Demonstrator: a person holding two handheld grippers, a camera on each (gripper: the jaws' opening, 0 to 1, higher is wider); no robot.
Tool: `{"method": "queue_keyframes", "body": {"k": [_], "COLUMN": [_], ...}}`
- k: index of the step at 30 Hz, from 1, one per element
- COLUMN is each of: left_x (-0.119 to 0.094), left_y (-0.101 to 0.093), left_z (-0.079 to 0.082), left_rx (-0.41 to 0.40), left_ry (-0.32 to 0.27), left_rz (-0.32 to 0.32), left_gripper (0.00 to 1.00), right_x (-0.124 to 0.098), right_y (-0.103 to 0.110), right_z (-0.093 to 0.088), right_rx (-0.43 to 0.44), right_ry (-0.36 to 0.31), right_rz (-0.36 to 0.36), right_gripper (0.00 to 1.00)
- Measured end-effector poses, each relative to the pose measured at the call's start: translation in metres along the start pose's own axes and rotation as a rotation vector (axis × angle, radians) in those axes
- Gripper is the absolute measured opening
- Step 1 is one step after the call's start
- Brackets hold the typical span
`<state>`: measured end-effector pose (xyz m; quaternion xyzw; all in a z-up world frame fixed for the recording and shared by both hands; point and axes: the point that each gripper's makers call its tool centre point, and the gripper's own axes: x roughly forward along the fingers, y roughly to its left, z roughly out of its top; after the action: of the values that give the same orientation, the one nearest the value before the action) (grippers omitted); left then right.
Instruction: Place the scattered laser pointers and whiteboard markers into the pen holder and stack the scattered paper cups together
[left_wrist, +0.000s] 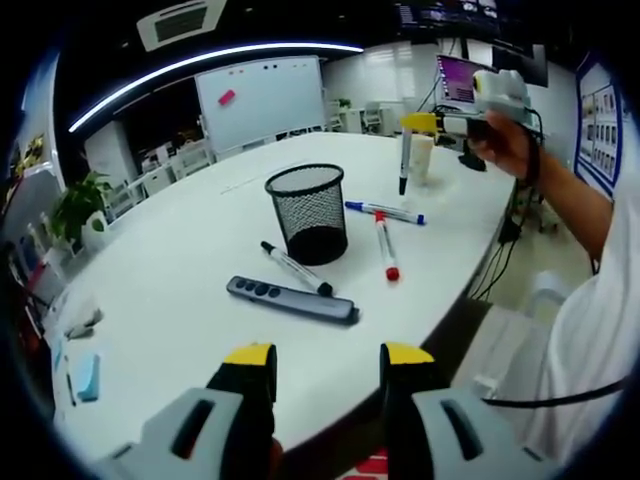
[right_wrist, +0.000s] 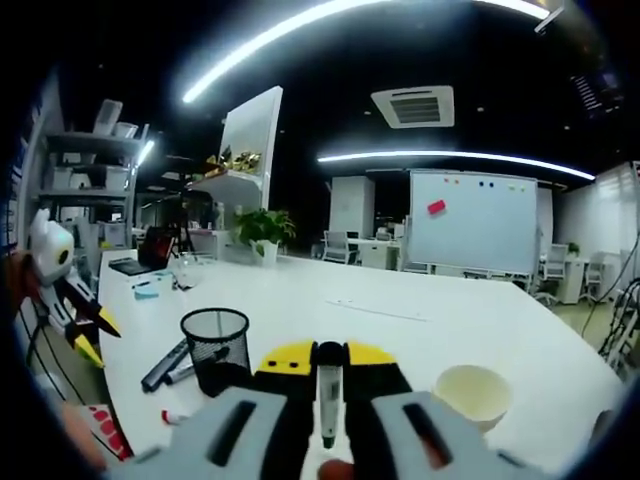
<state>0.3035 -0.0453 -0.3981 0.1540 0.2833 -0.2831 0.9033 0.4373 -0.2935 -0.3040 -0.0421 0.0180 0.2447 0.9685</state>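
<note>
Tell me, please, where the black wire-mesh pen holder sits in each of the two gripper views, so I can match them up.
Left gripper view: the black wire-mesh pen holder stands upright just above the picture's centre, on the white table, with markers lying beside it.
Right gripper view: it stands lower left of centre, just left of the right gripper.
Shared landmark: the whiteboard with a pink patch, far behind the table.

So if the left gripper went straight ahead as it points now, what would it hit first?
Probably the grey laser pointer, lying on the table just ahead of the open left gripper; depth is uncertain.
</note>
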Motion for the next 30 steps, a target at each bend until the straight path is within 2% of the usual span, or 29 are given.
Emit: {"method": "queue_keyframes", "body": {"k": [30], "left_x": [-0.001], "left_y": [0.001], "left_z": [-0.002], "left_rx": [-0.006], "left_ry": [0.000], "left_rz": [0.003], "left_gripper": [0.42], "right_x": [0.011], "right_y": [-0.003], "right_z": [0.008], "right_rx": [0.003], "right_ry": [0.008], "right_rz": [-0.012], "right_gripper": [0.09]}}
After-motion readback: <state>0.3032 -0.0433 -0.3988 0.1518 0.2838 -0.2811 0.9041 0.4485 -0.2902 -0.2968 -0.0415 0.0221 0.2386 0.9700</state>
